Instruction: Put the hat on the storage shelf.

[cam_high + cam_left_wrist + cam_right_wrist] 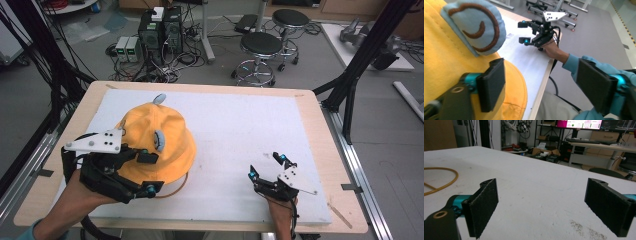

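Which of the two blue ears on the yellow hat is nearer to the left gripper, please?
The lower ear, on the side of the yellow hat facing the person, sits just beyond the left gripper. The other ear stands at the hat's far edge.

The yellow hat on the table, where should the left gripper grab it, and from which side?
Probably the yellow hat's brim at the near edge, coming in level from the person's side. There the brim lies flat and thin on the white mat, and the open left gripper already straddles that edge. The rounded crown looks too wide to pinch.
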The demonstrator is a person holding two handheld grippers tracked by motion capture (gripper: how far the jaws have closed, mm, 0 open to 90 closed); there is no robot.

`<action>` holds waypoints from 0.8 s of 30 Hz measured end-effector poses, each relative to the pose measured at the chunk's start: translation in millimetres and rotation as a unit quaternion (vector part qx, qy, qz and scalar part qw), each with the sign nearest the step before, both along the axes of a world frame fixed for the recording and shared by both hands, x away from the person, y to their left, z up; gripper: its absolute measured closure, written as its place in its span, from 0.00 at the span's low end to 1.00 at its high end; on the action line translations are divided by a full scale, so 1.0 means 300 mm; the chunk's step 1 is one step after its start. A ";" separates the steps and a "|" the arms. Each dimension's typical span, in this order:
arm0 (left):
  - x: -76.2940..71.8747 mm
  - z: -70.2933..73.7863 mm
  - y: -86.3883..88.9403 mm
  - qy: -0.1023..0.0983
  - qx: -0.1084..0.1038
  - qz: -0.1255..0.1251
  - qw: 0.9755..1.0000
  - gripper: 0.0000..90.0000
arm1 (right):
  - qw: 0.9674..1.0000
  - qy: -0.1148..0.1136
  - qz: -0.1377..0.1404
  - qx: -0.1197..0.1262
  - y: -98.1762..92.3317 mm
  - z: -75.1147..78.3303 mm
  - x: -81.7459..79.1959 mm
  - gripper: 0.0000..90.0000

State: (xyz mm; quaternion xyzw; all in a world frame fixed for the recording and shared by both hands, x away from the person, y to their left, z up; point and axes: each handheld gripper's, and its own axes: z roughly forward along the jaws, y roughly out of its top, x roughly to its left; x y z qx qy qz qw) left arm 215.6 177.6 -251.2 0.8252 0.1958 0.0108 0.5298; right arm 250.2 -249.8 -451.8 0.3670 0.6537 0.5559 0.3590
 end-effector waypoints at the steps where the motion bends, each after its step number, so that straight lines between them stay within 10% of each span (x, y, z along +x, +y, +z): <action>1: -0.004 0.001 0.001 -0.005 0.005 0.002 1.000 0.21 | 1.000 0.000 0.000 -0.002 -0.001 0.000 0.000 0.12; 12: -0.028 0.012 0.029 -0.027 0.007 0.037 0.999 0.02 | 1.000 -0.002 0.001 -0.005 0.000 0.000 0.002 0.12; 24: -0.049 0.042 0.061 -0.049 -0.003 0.048 0.998 0.02 | 1.000 0.000 0.000 -0.004 0.002 0.000 0.001 0.12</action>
